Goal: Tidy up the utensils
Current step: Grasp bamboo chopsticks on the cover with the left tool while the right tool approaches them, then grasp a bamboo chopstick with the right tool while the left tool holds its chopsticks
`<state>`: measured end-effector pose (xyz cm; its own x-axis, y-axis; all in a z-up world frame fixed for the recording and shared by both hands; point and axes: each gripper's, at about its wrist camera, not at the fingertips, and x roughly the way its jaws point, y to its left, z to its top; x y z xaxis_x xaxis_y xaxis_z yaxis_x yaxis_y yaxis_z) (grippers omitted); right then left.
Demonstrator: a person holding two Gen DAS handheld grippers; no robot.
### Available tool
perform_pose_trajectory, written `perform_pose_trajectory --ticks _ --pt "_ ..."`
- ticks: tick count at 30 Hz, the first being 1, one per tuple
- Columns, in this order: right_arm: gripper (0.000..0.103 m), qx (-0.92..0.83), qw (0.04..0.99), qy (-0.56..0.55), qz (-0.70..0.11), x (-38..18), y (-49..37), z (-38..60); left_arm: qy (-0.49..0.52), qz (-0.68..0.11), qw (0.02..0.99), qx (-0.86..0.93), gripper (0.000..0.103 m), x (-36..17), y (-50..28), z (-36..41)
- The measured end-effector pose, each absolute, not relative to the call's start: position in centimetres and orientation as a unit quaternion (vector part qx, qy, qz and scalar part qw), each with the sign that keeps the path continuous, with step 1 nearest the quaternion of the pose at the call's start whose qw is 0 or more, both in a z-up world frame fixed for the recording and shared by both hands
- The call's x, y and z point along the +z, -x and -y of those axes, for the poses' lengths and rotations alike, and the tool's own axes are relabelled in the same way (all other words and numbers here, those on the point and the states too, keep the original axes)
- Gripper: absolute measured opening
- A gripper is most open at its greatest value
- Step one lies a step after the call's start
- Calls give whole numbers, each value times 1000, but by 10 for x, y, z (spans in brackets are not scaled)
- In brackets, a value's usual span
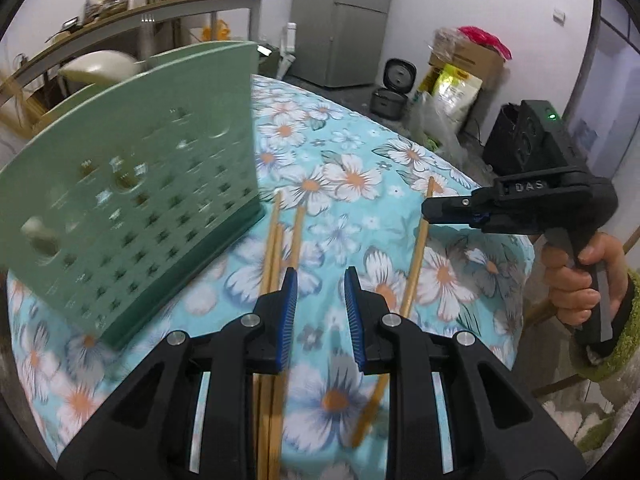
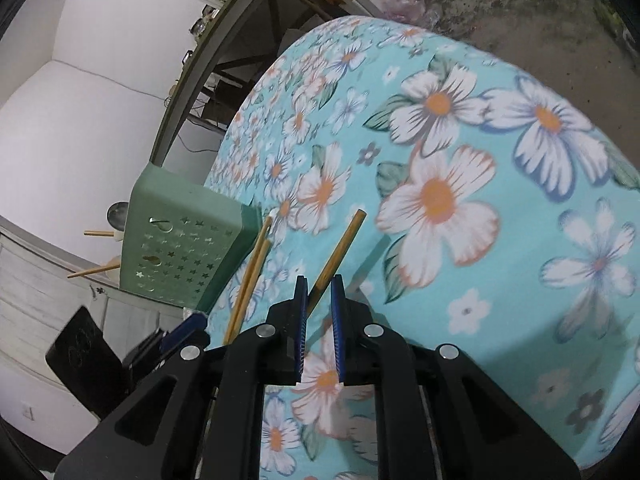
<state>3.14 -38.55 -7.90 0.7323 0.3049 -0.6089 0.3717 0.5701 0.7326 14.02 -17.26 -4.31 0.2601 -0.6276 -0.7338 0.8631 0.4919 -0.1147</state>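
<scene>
- Where the left gripper hangs over the near part of the table, its blue-padded jaws stand a narrow way apart with only flowered cloth between them, gripping nothing.
- Under and just beside its left finger lies a pair of wooden chopsticks, side by side, running away toward the green holder.
- A single chopstick lies apart from the pair, to the right of the gripper's right finger, slanting up toward the right gripper.
- The right gripper has its jaws nearly together, and the right wrist view shows the single chopstick passing up between the pad tips; whether the pads press on it I cannot tell.
- A hand in a green cuff holds that gripper's handle past the right edge of the table.
- The green holder, a perforated utensil rack, stands on the left, its base corner just beside the far tips of the pair.
- Beyond the chopsticks the cloth runs bare to the rounded far edge, leaving open room ahead and right.
- Past that edge are a floor, a fridge and a shelf.
</scene>
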Motion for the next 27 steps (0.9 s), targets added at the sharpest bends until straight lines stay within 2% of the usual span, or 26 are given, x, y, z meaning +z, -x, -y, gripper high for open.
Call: perform_pose_trajectory --ticks 8,27 --pt "12 -18 813 -455 -363 -83 -27 393 -210 -380 773 -462 22 -58 -152 208" --pt "13 -10 815 -453 -361 -84 -29 395 -222 -425 768 -425 16 -80 -181 245"
